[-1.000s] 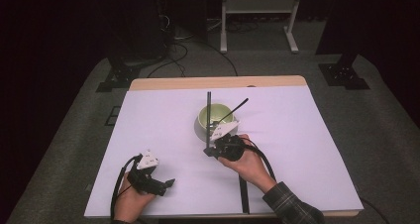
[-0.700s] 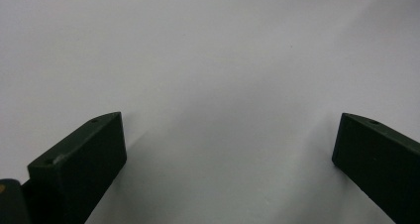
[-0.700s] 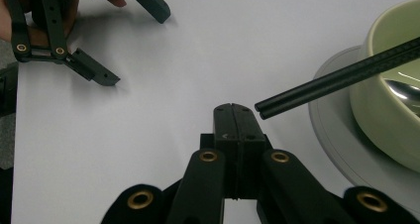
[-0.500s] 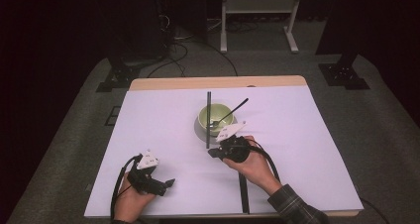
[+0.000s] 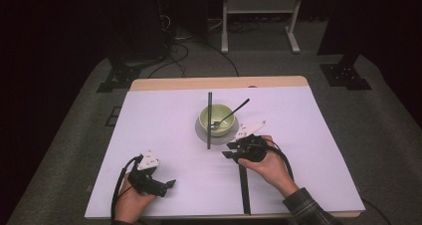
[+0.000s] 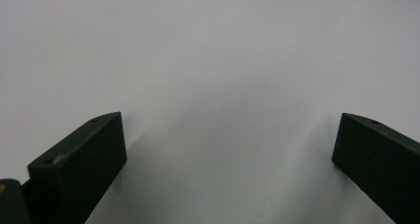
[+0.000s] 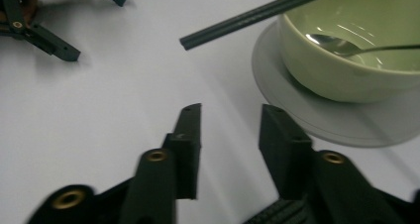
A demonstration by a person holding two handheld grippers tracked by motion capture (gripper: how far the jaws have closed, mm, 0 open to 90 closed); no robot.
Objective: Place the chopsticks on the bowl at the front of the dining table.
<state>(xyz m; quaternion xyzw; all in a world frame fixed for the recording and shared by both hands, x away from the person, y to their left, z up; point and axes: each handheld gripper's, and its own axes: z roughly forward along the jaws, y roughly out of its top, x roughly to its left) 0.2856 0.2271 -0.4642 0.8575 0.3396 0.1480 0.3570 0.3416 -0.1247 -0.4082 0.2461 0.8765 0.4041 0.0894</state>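
Observation:
A pale green bowl (image 5: 215, 118) (image 7: 346, 60) stands on a grey saucer (image 5: 200, 132) (image 7: 277, 80) mid-table, with a spoon (image 5: 233, 111) (image 7: 341, 44) in it. A black stick (image 5: 209, 120) (image 7: 247, 21) lies across the bowl's left rim, its near end on the table. My right gripper (image 5: 228, 151) (image 7: 230, 115) sits just right of that end; its jaws have just been opening, with nothing between them. My left gripper (image 5: 169, 186) (image 6: 228, 144) rests open on the white table at the front left, and also shows far off in the right gripper view (image 7: 96, 26).
A second black stick (image 5: 244, 187) lies on the white tabletop (image 5: 318, 135) near the front edge, partly under the right hand. Behind the table are cables, dark stands and a white frame (image 5: 259, 6) on the floor.
The right gripper was shut at the near end of the stick; its jaws have come apart and the hand has slid to the right, away from it. The left gripper has kept still.

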